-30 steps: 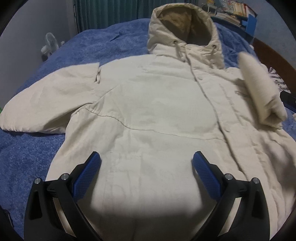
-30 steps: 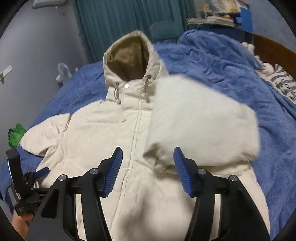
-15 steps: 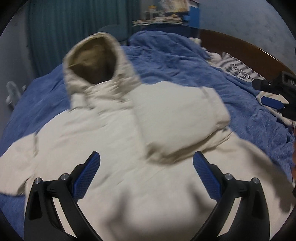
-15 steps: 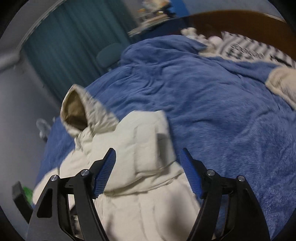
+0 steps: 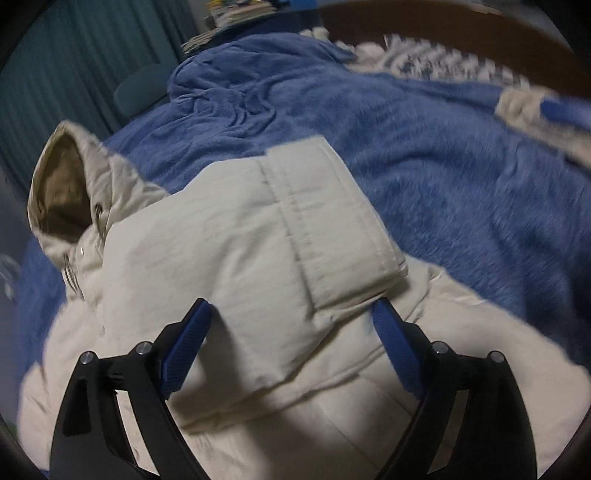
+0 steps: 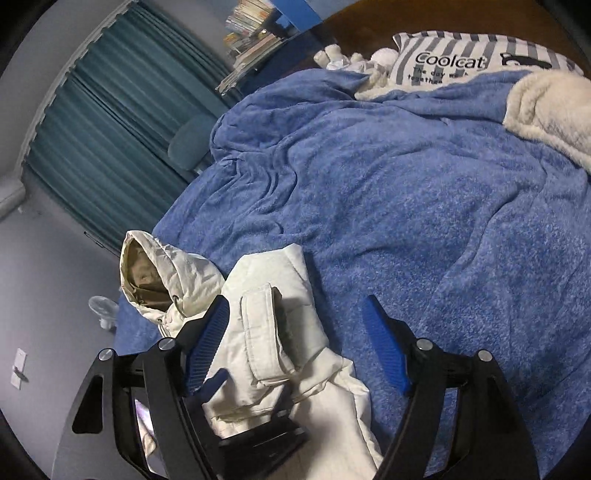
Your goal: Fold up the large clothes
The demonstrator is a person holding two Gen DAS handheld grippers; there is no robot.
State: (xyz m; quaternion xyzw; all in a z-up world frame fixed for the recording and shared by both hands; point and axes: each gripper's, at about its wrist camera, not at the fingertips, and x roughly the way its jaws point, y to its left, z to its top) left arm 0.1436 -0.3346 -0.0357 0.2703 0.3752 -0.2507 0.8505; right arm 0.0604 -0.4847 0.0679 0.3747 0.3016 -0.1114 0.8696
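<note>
A cream hooded jacket (image 5: 207, 369) lies face up on a blue blanket (image 5: 424, 166), hood (image 5: 70, 173) at the upper left. One sleeve (image 5: 280, 229) is folded across the chest, cuff toward the blanket. My left gripper (image 5: 291, 317) hovers over this sleeve; its jaws are closing, with sleeve fabric under the gap and the pads not pressing on it. My right gripper (image 6: 295, 310) stands near the jacket's (image 6: 266, 354) edge, jaws opening and holding nothing, with the cuff (image 6: 266, 332) below them. The left gripper's black body (image 6: 258, 435) shows low in the right wrist view.
A striped pillow (image 6: 461, 62) and a fluffy cream throw (image 6: 550, 107) lie at the head of the bed by the wooden headboard (image 5: 461, 33). Teal curtains (image 6: 110, 129), a chair (image 6: 188, 147) and stacked books (image 6: 251, 29) stand beyond the bed. A small fan (image 6: 101, 306) sits on the floor.
The sleeve that was in the air between the right gripper's fingers now lies flat across the chest, let go. Both views have swung right over the jacket. Right jaws widened, left jaws narrowed.
</note>
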